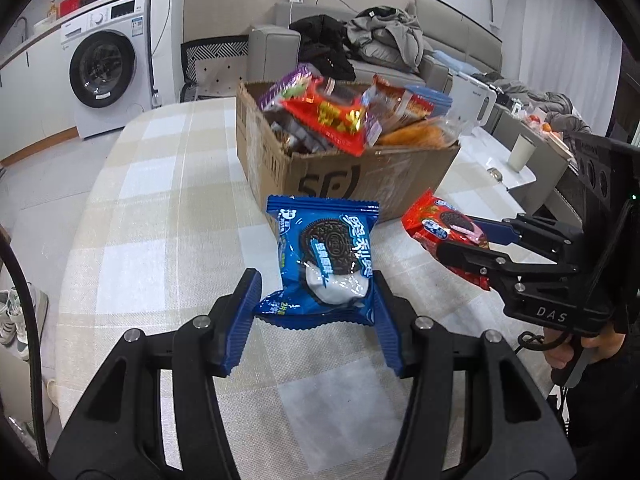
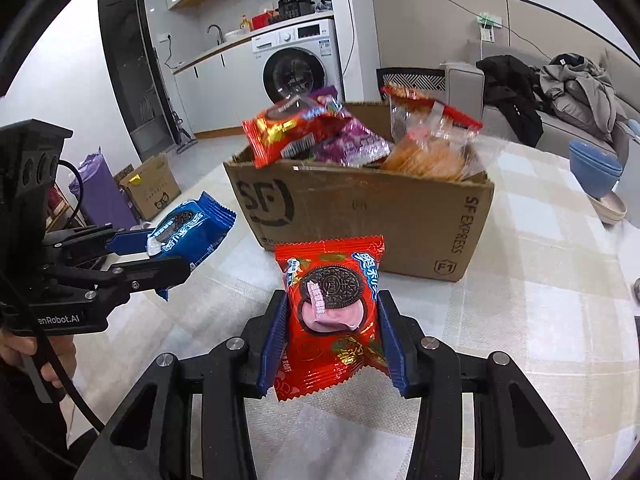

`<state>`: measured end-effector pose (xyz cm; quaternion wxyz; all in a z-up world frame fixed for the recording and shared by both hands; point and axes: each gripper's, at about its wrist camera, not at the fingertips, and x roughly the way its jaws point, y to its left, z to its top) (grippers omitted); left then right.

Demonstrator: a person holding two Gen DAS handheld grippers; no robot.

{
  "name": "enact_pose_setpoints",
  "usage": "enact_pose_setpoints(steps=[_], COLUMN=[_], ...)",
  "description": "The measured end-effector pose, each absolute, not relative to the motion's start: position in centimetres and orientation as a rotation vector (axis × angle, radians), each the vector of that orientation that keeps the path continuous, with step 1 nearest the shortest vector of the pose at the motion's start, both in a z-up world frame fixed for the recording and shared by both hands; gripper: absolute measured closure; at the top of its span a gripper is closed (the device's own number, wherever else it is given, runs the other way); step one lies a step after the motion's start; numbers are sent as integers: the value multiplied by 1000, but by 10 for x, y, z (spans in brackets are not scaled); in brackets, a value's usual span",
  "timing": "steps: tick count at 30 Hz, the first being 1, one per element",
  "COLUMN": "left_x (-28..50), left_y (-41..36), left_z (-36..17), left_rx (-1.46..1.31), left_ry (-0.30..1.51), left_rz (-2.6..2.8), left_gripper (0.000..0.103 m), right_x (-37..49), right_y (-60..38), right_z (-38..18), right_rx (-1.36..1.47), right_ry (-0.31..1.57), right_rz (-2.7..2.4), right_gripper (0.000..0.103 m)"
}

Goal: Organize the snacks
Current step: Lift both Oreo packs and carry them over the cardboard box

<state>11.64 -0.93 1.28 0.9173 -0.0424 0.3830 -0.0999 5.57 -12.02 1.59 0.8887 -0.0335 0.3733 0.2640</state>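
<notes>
My left gripper (image 1: 316,304) is shut on a blue Oreo packet (image 1: 326,252) and holds it above the table in front of the cardboard box (image 1: 344,176). My right gripper (image 2: 332,336) is shut on a red Oreo packet (image 2: 332,312), also held in front of the box (image 2: 360,216). Each gripper shows in the other's view: the right gripper (image 1: 460,240) with the red packet (image 1: 440,228), and the left gripper (image 2: 160,252) with the blue packet (image 2: 188,232). The box is heaped with several snack packets (image 1: 336,116).
The round table has a checked cloth (image 1: 160,208). Blue bowls (image 2: 596,172) stand at the table's right side. A white cup (image 1: 522,152) and a white kettle (image 1: 476,100) stand on a side table beyond. A sofa with clothes (image 1: 380,40) is behind.
</notes>
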Motion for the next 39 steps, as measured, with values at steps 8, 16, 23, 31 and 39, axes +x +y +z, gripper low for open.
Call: enact_pose_setpoints(steps=[8,16,23,31,39], left_x=[103,101,115,138,170], left_y=[-6,-4,-7,-15,-25], left_z=[45,76,98,113,104], left_rx=[-107,-121,-121,-112,-104], left_ry=[718,675,658,652,672], left_rz=[-197,-184,-176,-179,-171], left_gripper=[52,52,52,52,52], right_x=[46,44,54,78,111], right_y=[-123,-134,-135,-135,-131], right_z=[51,75,96,113,111], right_rx=[-51,-37,-64,-56,-75], right_ry=[704,653,630,637,672], right_rz=[566,556,540,524,493], right_gripper=[59,59,59,59,59])
